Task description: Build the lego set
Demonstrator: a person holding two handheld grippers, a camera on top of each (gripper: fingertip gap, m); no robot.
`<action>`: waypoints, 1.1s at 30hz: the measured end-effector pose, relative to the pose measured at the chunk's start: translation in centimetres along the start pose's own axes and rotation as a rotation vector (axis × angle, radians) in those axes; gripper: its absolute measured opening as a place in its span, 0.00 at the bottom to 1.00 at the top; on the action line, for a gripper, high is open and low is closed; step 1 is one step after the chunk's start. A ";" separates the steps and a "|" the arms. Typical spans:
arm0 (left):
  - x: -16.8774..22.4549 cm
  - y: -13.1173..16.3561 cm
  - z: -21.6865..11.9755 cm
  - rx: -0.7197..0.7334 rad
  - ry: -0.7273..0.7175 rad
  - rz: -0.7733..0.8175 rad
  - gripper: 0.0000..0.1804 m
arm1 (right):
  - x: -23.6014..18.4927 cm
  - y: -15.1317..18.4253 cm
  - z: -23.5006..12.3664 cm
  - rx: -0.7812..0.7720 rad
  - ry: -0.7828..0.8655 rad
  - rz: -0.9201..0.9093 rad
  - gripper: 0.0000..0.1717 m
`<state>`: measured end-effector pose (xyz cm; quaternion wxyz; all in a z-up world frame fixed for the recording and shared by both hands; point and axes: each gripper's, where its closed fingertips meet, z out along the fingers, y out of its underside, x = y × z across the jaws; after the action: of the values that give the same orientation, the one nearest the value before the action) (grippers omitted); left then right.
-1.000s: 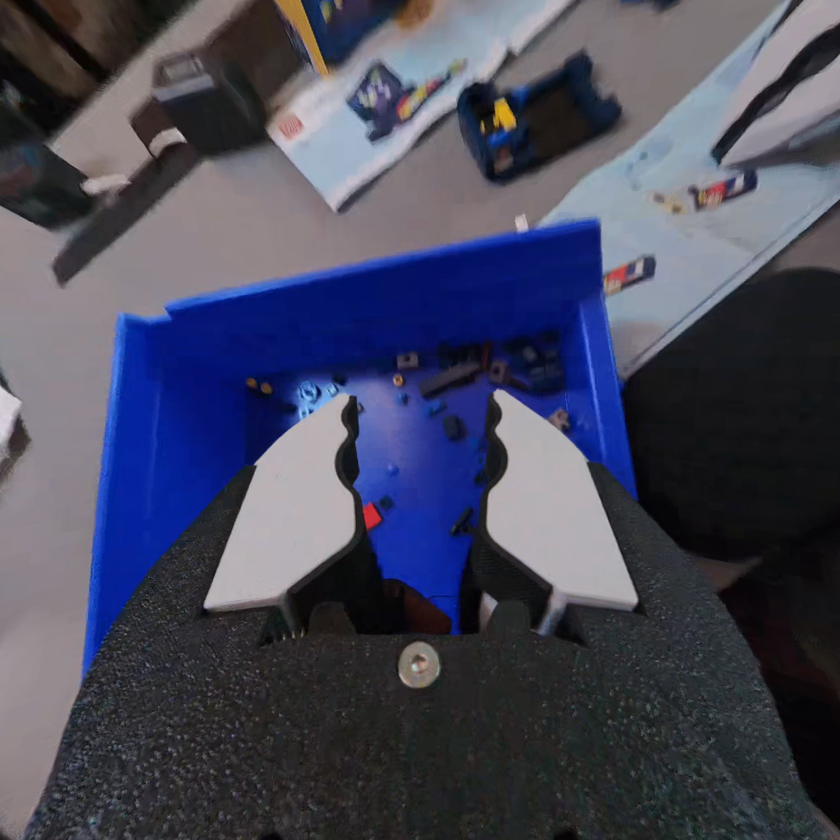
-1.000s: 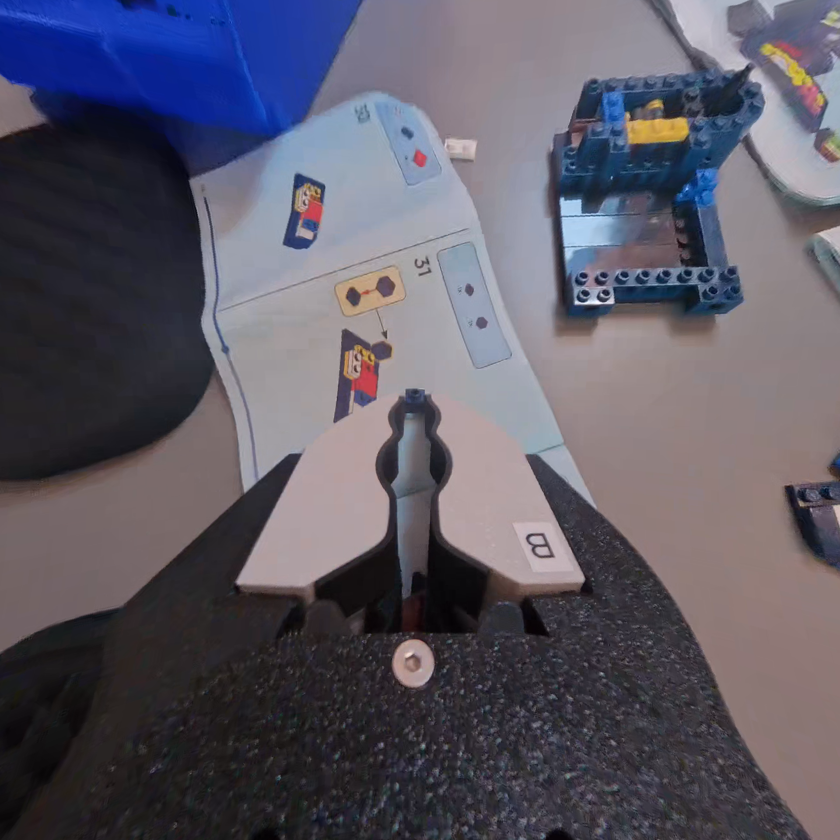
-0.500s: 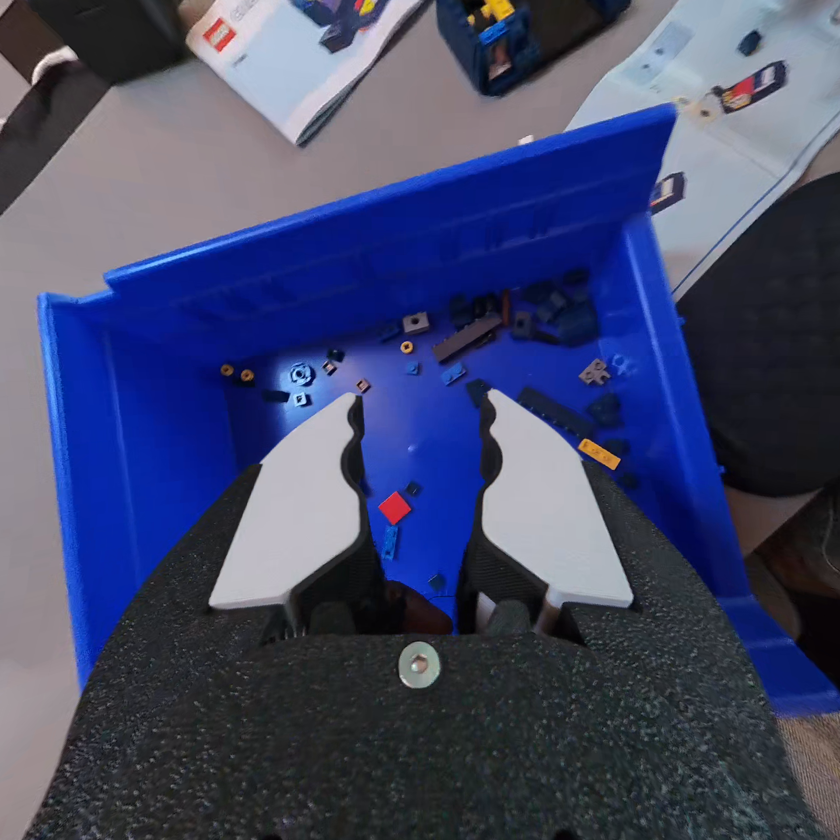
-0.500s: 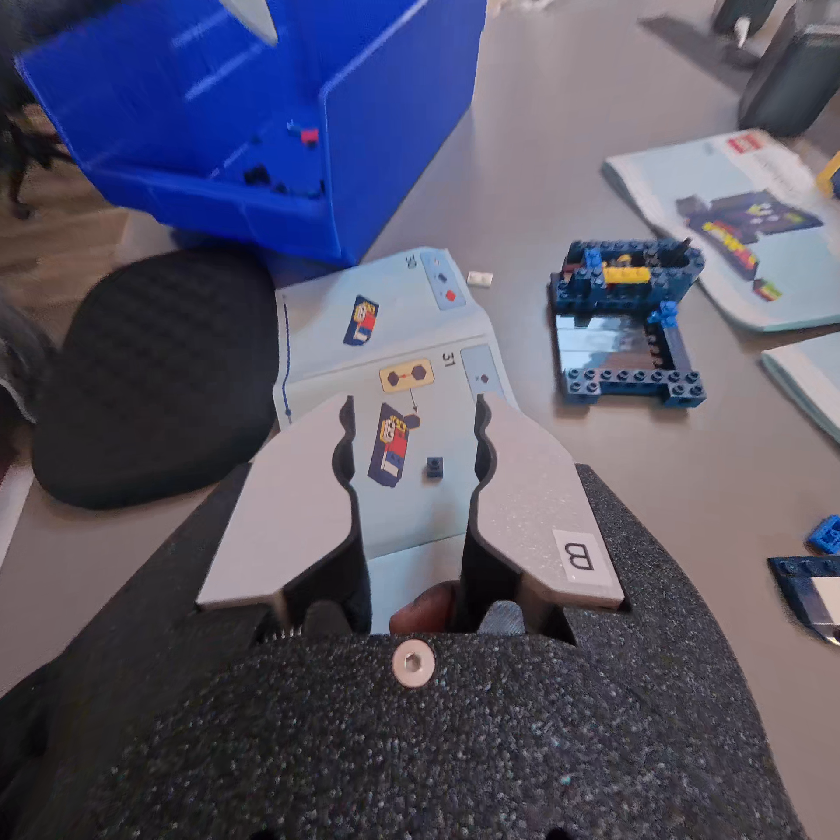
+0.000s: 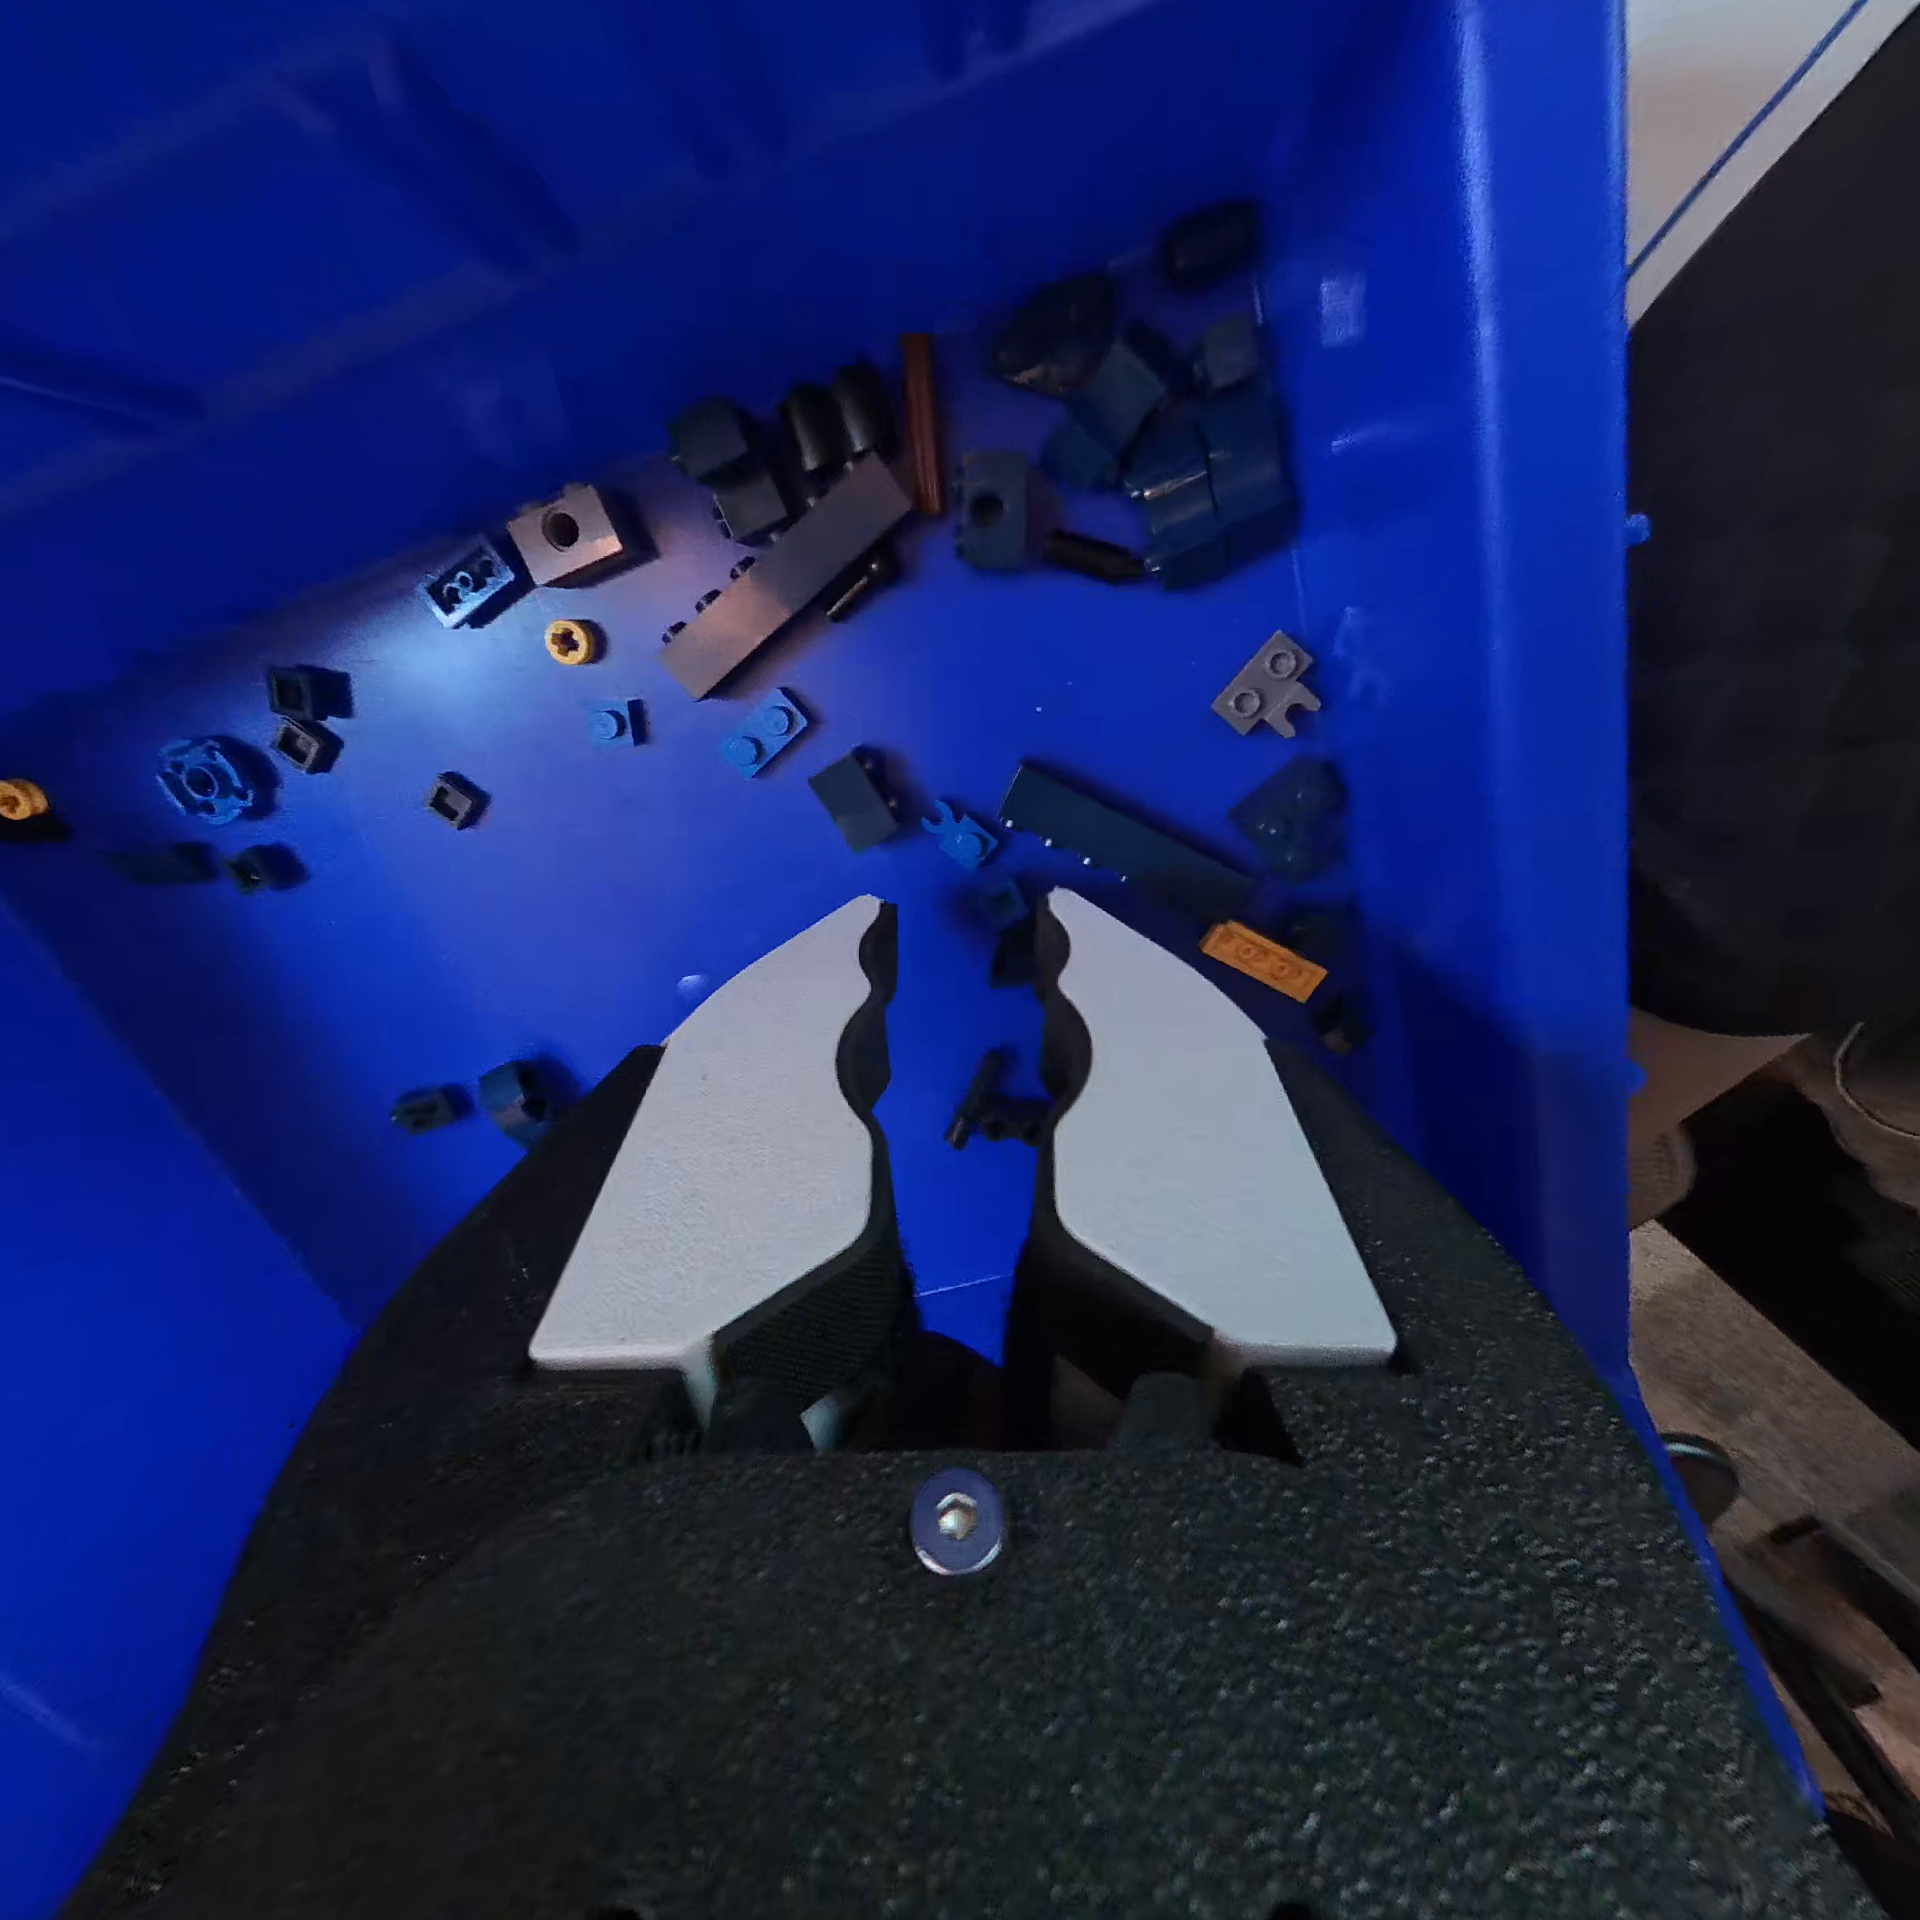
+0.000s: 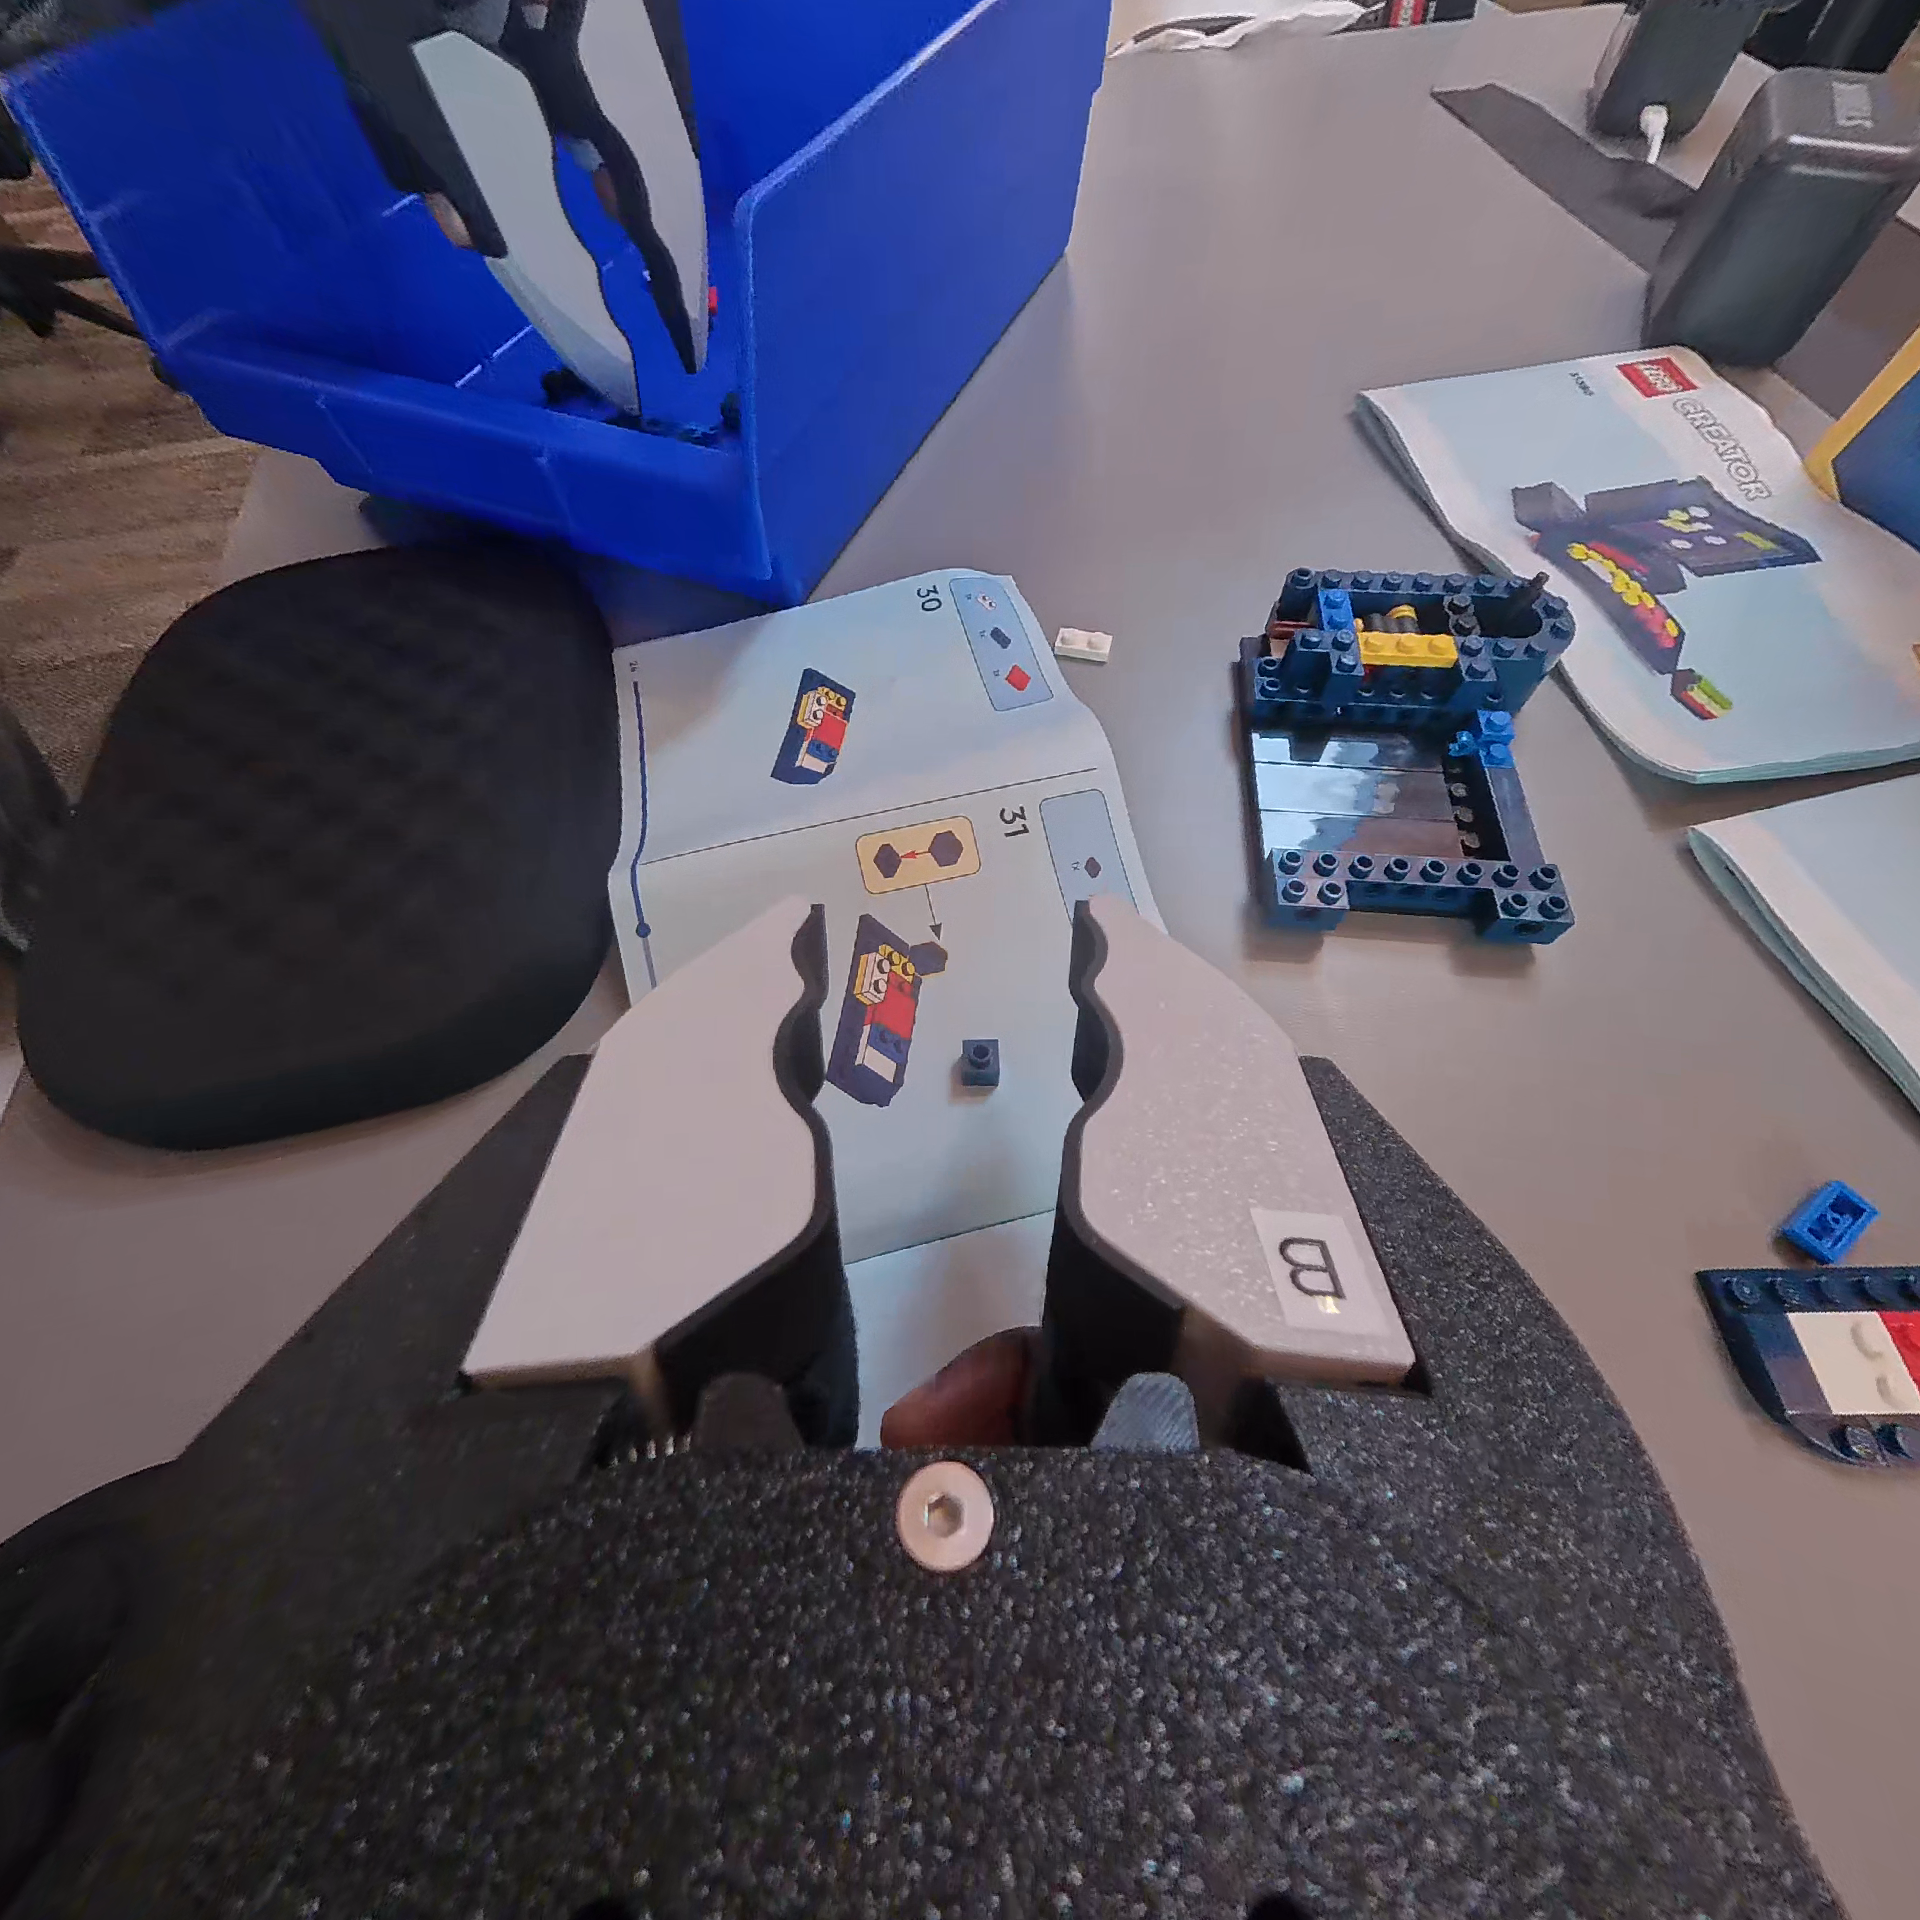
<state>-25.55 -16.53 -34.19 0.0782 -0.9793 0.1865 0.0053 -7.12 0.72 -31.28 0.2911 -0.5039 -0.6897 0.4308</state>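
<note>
Left wrist view shows the left gripper (image 5: 961, 909) deep inside a blue bin (image 5: 1496, 623). Its two grey fingers (image 5: 748, 1132) stand a little apart with nothing between them but the blue floor. A tiny dark blue brick (image 5: 1003, 902) lies right by the tip of the finger at 1 o'clock, and whether it touches cannot be told. A thin black stick piece (image 5: 977, 1099) lies on the floor between the fingers, lower down. At 2 o'clock sit a long dark blue plate (image 5: 1122, 836) and an orange flat piece (image 5: 1262, 961). At 12 o'clock is a heap of dark bricks (image 5: 1164, 436). At 10 o'clock lies a round yellow piece (image 5: 571, 641).

Right wrist view shows the right gripper (image 6: 945, 914) wide open over a pale blue instruction page (image 6: 883, 727) on a grey table (image 6: 1299, 312). A small dark blue brick (image 6: 980, 1062) sits on the page between the fingers, and neither one touches it. At 2 o'clock stands a half-built blue brick model (image 6: 1392, 748). At 3 o'clock lies a little bright blue plate (image 6: 1829, 1218). At 11 o'clock the other gripper dips into the bin. At 9 o'clock is a black chair seat (image 6: 312, 831).
</note>
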 end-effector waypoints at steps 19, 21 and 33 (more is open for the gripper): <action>-2.8 -1.4 -10.0 0.394 -0.330 -0.110 0.00 | 0.1 0.3 0.0 -0.015 0.018 -0.015 0.25; -2.7 -1.1 -10.6 0.402 -0.338 -0.108 0.00 | 0.1 0.3 0.0 -0.016 0.018 -0.016 0.25; -3.5 -4.2 -17.4 1.002 -0.098 -0.272 0.00 | 0.0 0.3 0.0 -0.017 0.017 -0.021 0.24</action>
<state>-27.60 -14.14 -16.26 0.5458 -0.8358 0.0332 -0.0491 -6.97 0.80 -31.59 0.2969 -0.5026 -0.6963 0.4175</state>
